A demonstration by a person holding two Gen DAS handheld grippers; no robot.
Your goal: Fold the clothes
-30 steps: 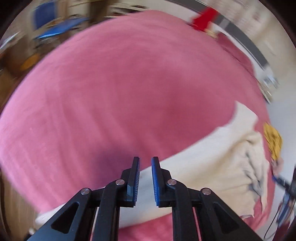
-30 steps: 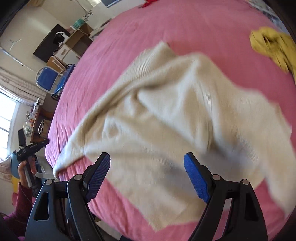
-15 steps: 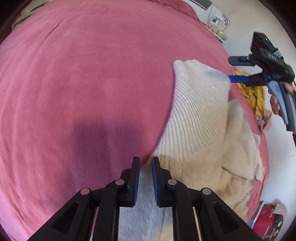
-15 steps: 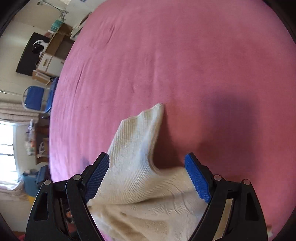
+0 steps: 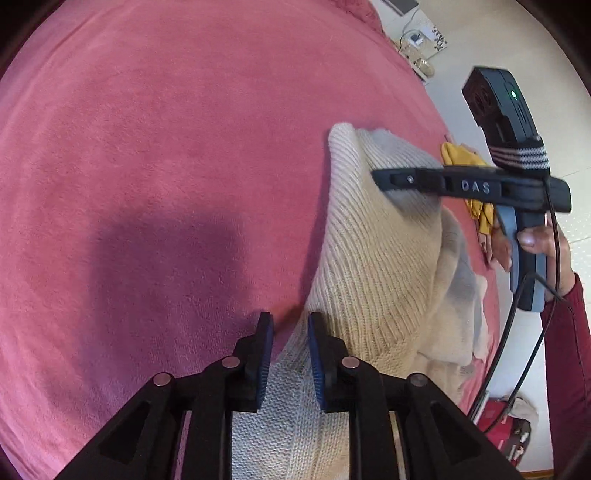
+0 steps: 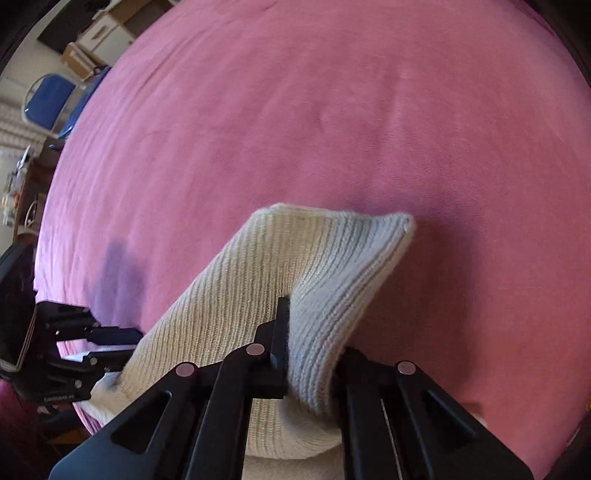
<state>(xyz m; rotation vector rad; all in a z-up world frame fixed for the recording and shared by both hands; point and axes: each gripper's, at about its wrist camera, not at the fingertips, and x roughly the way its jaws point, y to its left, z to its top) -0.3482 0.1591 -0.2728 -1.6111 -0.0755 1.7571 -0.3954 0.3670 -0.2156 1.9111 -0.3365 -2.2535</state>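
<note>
A cream knit sweater [image 5: 376, 258] lies bunched on the pink bedspread [image 5: 147, 147] near the bed's right side. My left gripper [image 5: 290, 321] points down at its near ribbed edge. Its jaws are opening, with knit fabric lying between them and pink cover showing at the tips. My right gripper [image 6: 295, 314] is shut on a raised fold of the sweater [image 6: 295, 251], and the cloth drapes over its right finger. In the left wrist view the right gripper [image 5: 380, 177] pinches the sweater's far ribbed corner. The left gripper [image 6: 122, 339] shows at the right wrist view's left edge.
A yellow garment [image 5: 458, 155] lies by the bed's right edge. A hand [image 5: 532, 240] in a dark red sleeve [image 5: 569, 350] holds the right gripper. A red bag [image 5: 509, 432] sits on the floor. A blue chair [image 6: 48, 99] and boxes [image 6: 103, 29] stand beyond the bedspread [image 6: 332, 110].
My right gripper came down over the sweater's ribbed corner and closed on it. My left gripper swung across the bed to the sweater's near edge, then stayed put while its jaws widened slightly.
</note>
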